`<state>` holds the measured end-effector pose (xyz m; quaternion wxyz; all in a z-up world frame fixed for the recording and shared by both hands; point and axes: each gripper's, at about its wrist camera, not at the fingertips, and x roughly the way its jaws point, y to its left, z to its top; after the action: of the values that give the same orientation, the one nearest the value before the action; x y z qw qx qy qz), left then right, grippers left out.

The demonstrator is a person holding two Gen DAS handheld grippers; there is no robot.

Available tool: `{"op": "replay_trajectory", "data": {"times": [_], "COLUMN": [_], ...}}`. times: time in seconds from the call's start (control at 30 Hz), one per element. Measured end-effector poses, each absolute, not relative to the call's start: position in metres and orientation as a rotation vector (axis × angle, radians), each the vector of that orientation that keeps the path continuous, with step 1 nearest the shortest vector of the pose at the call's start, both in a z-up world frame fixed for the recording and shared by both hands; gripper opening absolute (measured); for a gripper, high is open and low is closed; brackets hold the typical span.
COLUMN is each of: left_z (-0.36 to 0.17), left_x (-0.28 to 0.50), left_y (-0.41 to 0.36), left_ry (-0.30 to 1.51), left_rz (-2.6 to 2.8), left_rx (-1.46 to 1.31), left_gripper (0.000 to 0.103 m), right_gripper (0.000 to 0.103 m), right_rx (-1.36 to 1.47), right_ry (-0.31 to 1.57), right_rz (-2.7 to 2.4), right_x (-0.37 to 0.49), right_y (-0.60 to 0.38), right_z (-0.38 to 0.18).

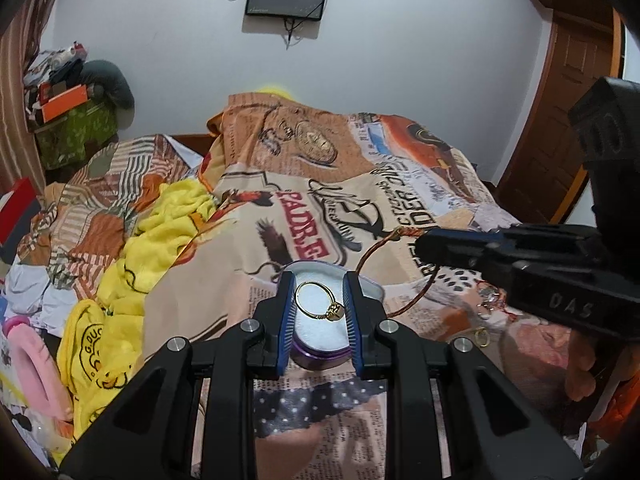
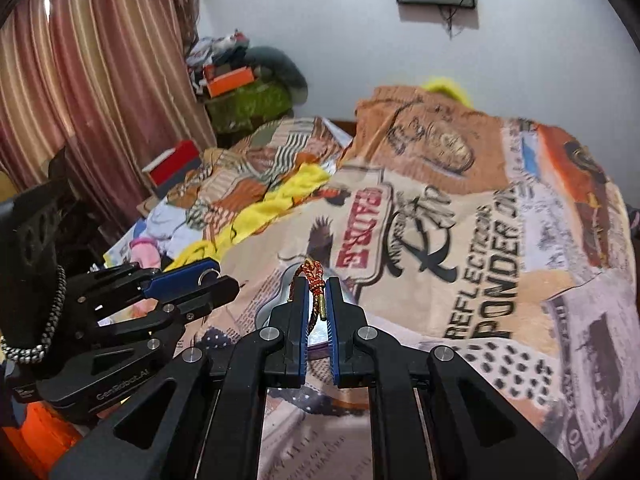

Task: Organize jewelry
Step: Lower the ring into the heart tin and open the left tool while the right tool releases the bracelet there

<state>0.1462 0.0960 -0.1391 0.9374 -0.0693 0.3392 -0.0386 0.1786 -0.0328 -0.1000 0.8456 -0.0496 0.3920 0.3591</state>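
Note:
In the left wrist view my left gripper (image 1: 319,280) is shut on a gold ring (image 1: 320,300), its pads touching the band on both sides. The ring hangs just above a small purple jewelry box (image 1: 320,356) with white lining, which stands open on the printed bedspread (image 1: 280,208). My right gripper (image 1: 422,242) comes in from the right, shut on a copper-coloured cord bracelet (image 1: 362,260) that loops down beside the box. In the right wrist view the right gripper (image 2: 318,286) pinches the red-gold braided bracelet (image 2: 314,276), the left gripper (image 2: 224,276) sits to its left with the ring (image 2: 210,276), and the box (image 2: 266,312) is partly hidden.
More loose jewelry (image 1: 488,300) and a second gold ring (image 1: 482,336) lie on the bedspread right of the box. Yellow cloth (image 1: 160,232) and a pink item (image 1: 32,360) crowd the left side. A red box (image 2: 176,164) and a curtain (image 2: 100,80) stand further left.

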Motion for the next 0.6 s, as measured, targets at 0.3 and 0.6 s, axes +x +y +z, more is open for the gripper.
{"op": "replay_trajectory", "data": {"times": [0.3,0.6], "left_z": [-0.161,-0.18], "left_x": [0.16,0.173], "left_y": [0.107,0.101], "left_ry": [0.736,0.774], "left_rz": [-0.081,-0.106], "left_rx": [-0.176,-0.199], "left_gripper": [0.023,0.023], "right_gripper": [0.007,0.007], "right_rx": [-0.157,-0.171], "right_ry": [0.885,0.999], "right_rz": [0.759,0.742], "right_x": [0.191,0.205], "right_y": [-0.011,-0.005], "right_z": [-0.124,-0.15]}}
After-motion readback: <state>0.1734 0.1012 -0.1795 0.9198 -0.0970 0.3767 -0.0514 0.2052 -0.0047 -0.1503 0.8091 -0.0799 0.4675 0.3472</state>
